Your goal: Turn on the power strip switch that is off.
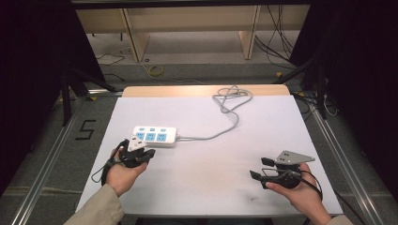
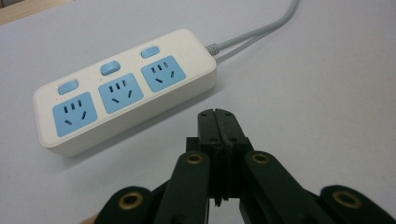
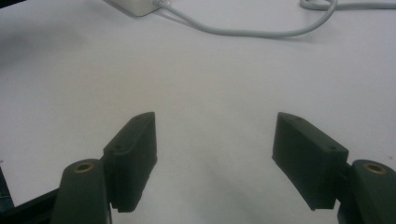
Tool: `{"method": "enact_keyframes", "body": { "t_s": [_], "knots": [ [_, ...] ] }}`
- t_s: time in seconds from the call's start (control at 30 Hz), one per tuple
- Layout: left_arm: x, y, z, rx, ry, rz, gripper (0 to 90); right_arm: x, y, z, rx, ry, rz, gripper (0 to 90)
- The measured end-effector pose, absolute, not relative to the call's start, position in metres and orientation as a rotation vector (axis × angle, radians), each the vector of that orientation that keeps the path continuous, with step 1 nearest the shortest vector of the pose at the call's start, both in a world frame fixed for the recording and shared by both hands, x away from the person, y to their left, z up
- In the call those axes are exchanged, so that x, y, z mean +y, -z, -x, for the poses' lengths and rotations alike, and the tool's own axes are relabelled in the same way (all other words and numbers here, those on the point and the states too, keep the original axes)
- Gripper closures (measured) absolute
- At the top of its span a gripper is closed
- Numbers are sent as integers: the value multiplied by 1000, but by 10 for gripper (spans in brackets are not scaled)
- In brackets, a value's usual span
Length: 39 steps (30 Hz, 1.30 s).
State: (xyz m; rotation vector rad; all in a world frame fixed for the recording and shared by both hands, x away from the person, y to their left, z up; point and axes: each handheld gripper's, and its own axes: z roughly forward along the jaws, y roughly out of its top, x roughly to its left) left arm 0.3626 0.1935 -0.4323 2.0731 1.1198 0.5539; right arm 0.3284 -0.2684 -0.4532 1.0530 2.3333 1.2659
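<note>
A white power strip [image 1: 155, 136] with three blue sockets and three blue switches lies on the white table, left of centre; its grey cable [image 1: 225, 123] runs to the far edge. In the left gripper view the power strip [image 2: 126, 88] lies just beyond my left gripper [image 2: 218, 114], whose jaws are pressed together with nothing between them. From above, the left gripper [image 1: 141, 149] sits right beside the strip's near edge. My right gripper [image 1: 259, 168] rests at the table's near right, held in a hand. Its jaws stand wide apart over bare table, right gripper [image 3: 215, 126] empty.
The white table [image 1: 211, 154] has a wooden strip along its far edge. The cable [image 3: 252, 30] curls in a loop near that edge. Metal rails run along both sides of the table; shelving and loose wires lie on the floor beyond.
</note>
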Motion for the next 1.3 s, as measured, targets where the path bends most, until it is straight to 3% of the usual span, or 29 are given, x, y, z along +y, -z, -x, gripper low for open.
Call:
{"method": "enact_keyframes", "body": {
  "t_s": [1.3],
  "knots": [
    [201,427,-389,1205,-576,-2050,900,-267,454,-329,2337,-1269,-1053,309]
  ]
}}
